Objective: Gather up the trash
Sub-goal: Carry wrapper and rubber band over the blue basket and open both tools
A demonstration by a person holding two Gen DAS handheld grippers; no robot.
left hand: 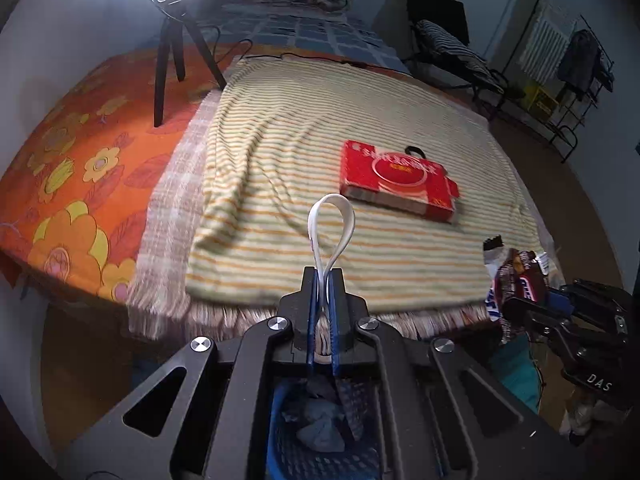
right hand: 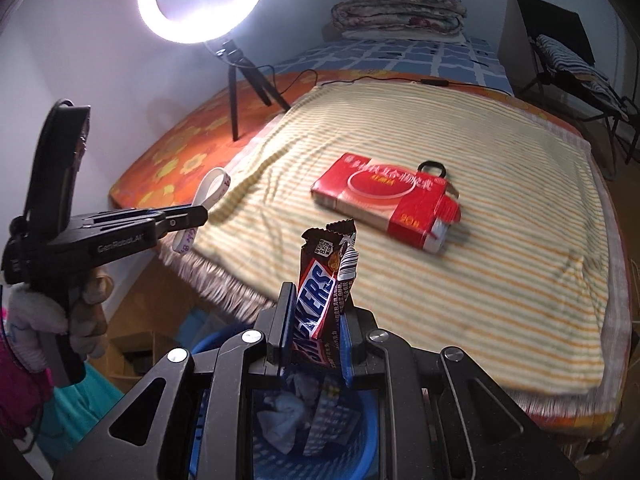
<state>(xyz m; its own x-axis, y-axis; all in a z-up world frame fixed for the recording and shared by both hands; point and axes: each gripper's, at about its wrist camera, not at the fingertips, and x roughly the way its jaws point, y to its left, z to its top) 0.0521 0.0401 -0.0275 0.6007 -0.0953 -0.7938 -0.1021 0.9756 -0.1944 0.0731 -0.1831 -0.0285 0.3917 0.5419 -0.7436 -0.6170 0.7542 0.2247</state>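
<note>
My left gripper (left hand: pixel 323 280) is shut on a looped white paper strip (left hand: pixel 332 224), held over a blue mesh trash basket (left hand: pixel 280 440) with crumpled paper in it. The strip (right hand: pixel 212 192) and left gripper (right hand: pixel 200 214) also show in the right wrist view. My right gripper (right hand: pixel 316 308) is shut on a brown Snickers wrapper (right hand: pixel 320 280), above the same basket (right hand: pixel 360 440). The wrapper (left hand: pixel 516 276) shows at the right of the left wrist view. A flat red carton (left hand: pixel 396 180) lies on the striped blanket, also in the right wrist view (right hand: pixel 384 204).
The bed carries a yellow striped blanket (right hand: pixel 480 280) over an orange floral sheet (left hand: pixel 80 160). A ring light on a tripod (right hand: pixel 240 80) stands at the bed's far left with its cable across the bed. A folded quilt (right hand: pixel 400 12), a chair (right hand: pixel 560 52) and a rack (left hand: pixel 576 72) stand beyond.
</note>
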